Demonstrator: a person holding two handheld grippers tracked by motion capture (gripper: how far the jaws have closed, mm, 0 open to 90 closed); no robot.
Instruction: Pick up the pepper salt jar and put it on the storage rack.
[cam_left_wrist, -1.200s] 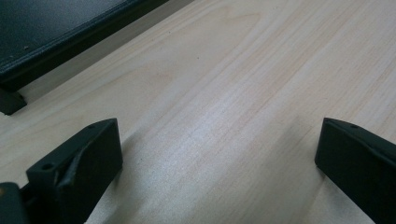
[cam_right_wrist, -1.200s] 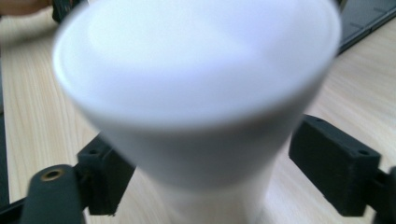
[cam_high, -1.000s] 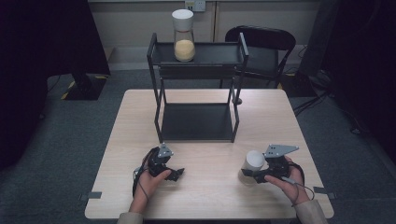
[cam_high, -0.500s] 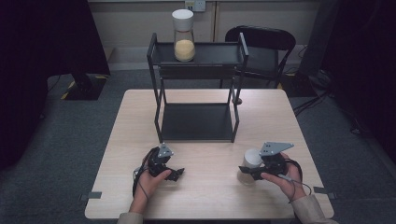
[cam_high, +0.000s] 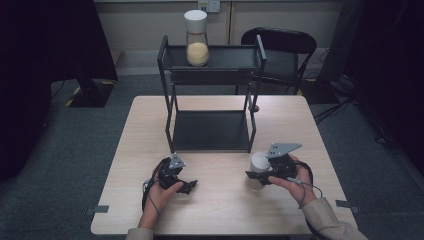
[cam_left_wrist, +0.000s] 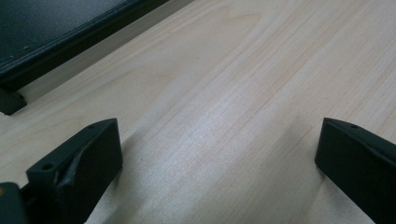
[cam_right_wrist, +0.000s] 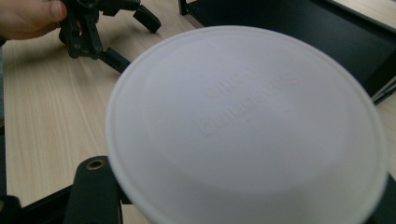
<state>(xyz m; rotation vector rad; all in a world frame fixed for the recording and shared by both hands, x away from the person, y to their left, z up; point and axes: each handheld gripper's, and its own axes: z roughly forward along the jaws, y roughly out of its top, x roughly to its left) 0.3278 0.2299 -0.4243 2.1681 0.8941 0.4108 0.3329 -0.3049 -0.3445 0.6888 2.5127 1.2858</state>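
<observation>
**Right gripper clamped on white-lidded jar, left gripper idle and open**

Right gripper (cam_high: 257, 176) sits at about 4 o'clock on the table (cam_high: 220, 210), jaws pointing toward 9 o'clock, closed on a jar (cam_high: 259, 170) with a white lid. Jaws have just been closing, jar between them. Right gripper view: white lid (cam_right_wrist: 247, 126) large and close, faint raised lettering on top, unreadable; black jaws on either side at its lower edge. Whether the jar is lifted or stands on the wood, cannot tell. Right hand (cam_high: 295, 181) wraps the gripper body from the 4 o'clock side, grey three-cornered plate on top, cable trailing by the wrist.

Left gripper (cam_high: 186, 186) at about 7 o'clock on the table, well apart from the jar. Left gripper view: jaws stand wide, bare wood between them, nothing held, tips low over the tabletop. Left hand (cam_high: 160, 195) grips the body from below.

Black two-level rack (cam_high: 210, 131) stands at 12 o'clock on the table, lower shelf bare. Second jar (cam_high: 196, 39) with white lid and yellowish filling stands upright on the upper shelf, toward its left half. Black chair (cam_high: 280, 50) behind the table at about 1 o'clock. Held jar is near the rack's front right leg, not touching.
</observation>
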